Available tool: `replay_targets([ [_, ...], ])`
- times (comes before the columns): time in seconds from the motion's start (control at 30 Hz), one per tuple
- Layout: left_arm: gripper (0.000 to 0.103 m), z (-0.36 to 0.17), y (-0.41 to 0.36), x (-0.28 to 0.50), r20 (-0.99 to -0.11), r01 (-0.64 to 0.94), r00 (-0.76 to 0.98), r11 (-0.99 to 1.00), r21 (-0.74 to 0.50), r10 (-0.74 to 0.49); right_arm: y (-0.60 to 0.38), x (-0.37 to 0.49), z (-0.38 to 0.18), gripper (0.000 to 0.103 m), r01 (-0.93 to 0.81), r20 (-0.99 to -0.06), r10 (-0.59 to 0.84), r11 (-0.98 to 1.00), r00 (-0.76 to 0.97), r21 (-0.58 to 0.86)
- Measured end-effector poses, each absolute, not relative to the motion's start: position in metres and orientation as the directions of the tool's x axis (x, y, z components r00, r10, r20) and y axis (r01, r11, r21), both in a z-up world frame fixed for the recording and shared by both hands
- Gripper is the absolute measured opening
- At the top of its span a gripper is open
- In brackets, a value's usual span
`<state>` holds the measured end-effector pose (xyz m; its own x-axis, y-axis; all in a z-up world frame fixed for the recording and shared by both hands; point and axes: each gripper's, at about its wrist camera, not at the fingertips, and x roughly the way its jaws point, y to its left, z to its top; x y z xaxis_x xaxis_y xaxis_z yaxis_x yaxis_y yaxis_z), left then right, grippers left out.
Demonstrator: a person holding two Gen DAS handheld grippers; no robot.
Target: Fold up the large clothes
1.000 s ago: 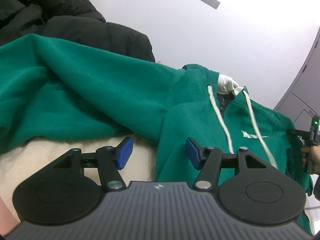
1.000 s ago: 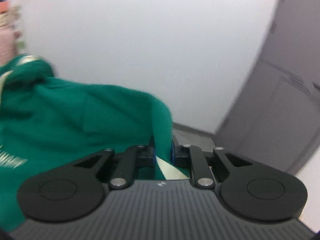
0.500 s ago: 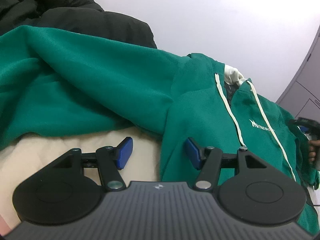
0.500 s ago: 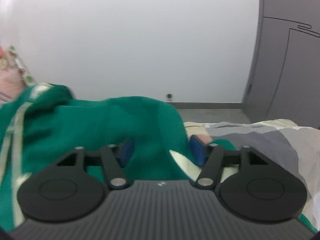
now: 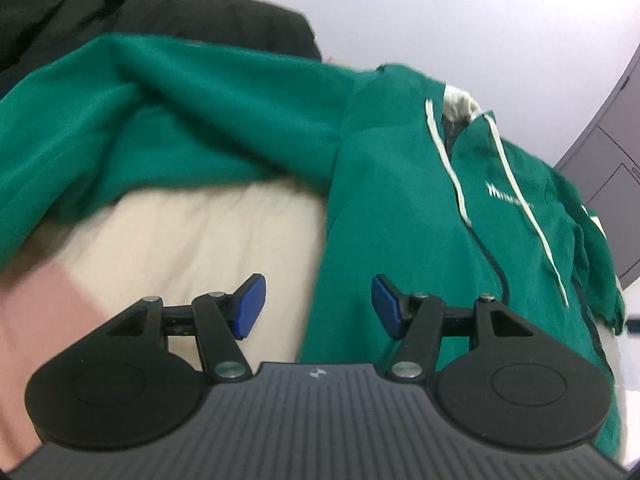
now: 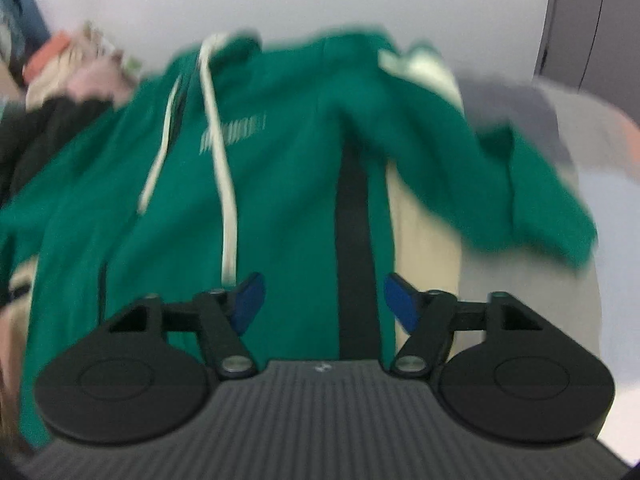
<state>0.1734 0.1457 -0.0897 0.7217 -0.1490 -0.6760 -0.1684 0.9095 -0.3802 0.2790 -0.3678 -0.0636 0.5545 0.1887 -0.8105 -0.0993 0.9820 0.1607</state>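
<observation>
A large green hoodie (image 5: 400, 200) with white drawstrings and a pale chest logo lies spread on a bed. Its left sleeve (image 5: 160, 112) stretches away to the left. My left gripper (image 5: 318, 306) is open and empty, just above the hoodie's left side edge. In the blurred right wrist view the hoodie (image 6: 280, 160) lies front up, with its right sleeve (image 6: 532, 200) spread to the right. My right gripper (image 6: 324, 302) is open and empty above the hoodie's lower body.
A cream bed cover (image 5: 200, 248) lies under the hoodie. A black padded jacket (image 5: 120, 8) is piled behind the left sleeve. Grey cabinet doors (image 5: 608, 168) stand at the right. A pile of other clothes (image 6: 72, 72) sits at the far left of the right wrist view.
My right gripper has let go of the hoodie's edge, opened and pulled back over the garment. My left gripper has drawn back a little, so more cream cover shows.
</observation>
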Motion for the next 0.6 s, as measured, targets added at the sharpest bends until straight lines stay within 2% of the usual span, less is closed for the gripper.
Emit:
replay_targets([
  [0.17,0.064,-0.098,0.140,0.155,-0.739,-0.185,0.658,0.919,-0.349,-0.149,-0.375,0.243,-0.103,0.084,-0.062,-0.877,0.237,0.971,0.418,0.232],
  [0.27,0.064,-0.109,0.139,0.149,-0.767,-0.208,0.623,0.913,-0.351,-0.153,-0.373,0.240,-0.130,0.084,-0.045,-0.912,0.197,0.980,0.360,0.194],
  [0.37,0.063,-0.118,0.136,0.143,-0.778,-0.208,0.604,0.908,-0.365,-0.174,-0.370,0.243,-0.152,0.087,-0.026,-0.922,0.216,0.975,0.321,0.220],
  [0.5,0.044,-0.113,0.128,0.132,-0.778,-0.192,0.597,0.907,-0.374,-0.195,-0.365,0.242,-0.153,0.086,-0.052,-0.910,0.241,0.970,0.338,0.237],
  [0.6,0.043,-0.109,0.117,0.122,-0.776,-0.166,0.590,0.907,-0.388,-0.224,-0.352,0.232,-0.154,0.073,-0.150,-0.904,0.267,0.962,0.335,0.228],
])
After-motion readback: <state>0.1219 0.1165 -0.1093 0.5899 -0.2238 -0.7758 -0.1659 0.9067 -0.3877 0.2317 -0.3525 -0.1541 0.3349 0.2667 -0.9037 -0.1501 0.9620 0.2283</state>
